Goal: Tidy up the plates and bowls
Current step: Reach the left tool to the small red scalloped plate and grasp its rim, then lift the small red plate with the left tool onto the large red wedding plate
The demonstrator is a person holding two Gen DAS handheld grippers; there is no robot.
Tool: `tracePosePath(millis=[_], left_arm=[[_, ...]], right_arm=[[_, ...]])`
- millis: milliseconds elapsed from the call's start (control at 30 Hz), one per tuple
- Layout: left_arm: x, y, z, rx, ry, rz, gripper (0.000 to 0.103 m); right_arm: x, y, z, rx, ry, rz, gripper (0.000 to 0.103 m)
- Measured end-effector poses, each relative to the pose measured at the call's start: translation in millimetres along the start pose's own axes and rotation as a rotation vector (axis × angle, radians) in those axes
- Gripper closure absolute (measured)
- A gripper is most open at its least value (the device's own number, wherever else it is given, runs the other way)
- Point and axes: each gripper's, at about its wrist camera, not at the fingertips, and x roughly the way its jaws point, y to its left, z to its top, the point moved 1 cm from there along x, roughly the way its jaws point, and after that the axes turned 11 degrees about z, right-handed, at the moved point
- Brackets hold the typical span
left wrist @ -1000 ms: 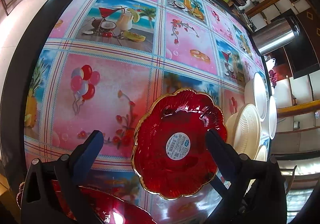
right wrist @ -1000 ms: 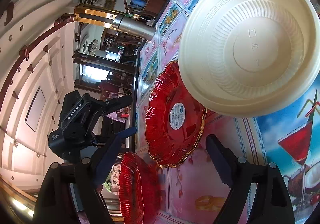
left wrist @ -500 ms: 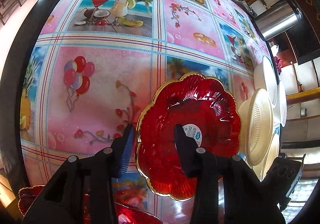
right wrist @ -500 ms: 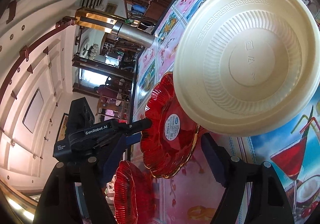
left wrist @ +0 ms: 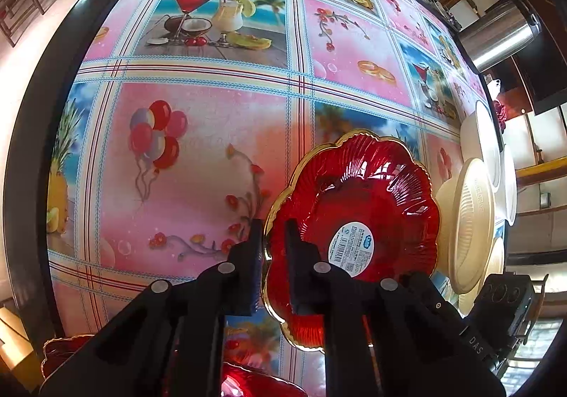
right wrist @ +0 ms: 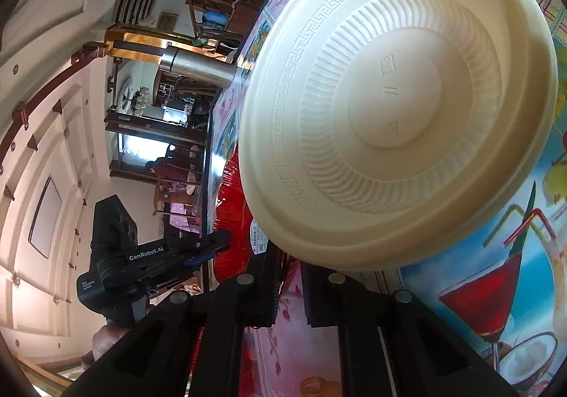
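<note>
Whereas both claws stood wide a second ago, each has now closed on a rim. Left claw (left wrist: 273, 248) pinches the gold-edged lip of the red scalloped plate (left wrist: 358, 219), one pad outside the rim, the other inside the well; the plate lies on the tabletop (left wrist: 198, 163) with its label up. Right claw (right wrist: 287, 276) has shut on the near lip of the cream plate (right wrist: 400, 102), which fills that view and appears tipped up off the cloth, though its far edge cannot be judged.

Judgement: both grasps look made, so lifting and sorting by kind can follow.

Clearances: the red plate sits just beside the cream plate, their rims near touching, with further white plates (left wrist: 485, 145) behind. A second red dish (left wrist: 255, 384) lies near the left claw at the bottom edge. Open cloth extends to the left and far side; the dark tabletop border (left wrist: 32, 134) marks the drop. The steel flask (left wrist: 503, 35) stands well apart
</note>
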Motion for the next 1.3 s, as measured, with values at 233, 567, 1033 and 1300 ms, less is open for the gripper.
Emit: tracePosePath(millis=[233,567,1033,1300], left_arm=[[-1.7,-3.1,-2.4,0.017,-0.016,0.014,0.094],[-25.3,8.6,-5.1,0.001,-0.065,0.005,0.095],[-88.6,29.6,-34.6,-0.018,-0.157,0.031,0.095],[-109.3,52.7,-81.3,-0.037,-0.184,0.058,0.095]], right_arm=[[1.4,4.7,-1.3,-0.032,-0.002,-0.019,0.093],[4.7,8.0,-1.2,-0.062,0.017,0.001,0.093],[-3.7,49.9,-17.5,-0.135,0.007,0.113,0.093],[-10.0,75.6,-47.0,-0.179,0.042,0.128,0.093]])
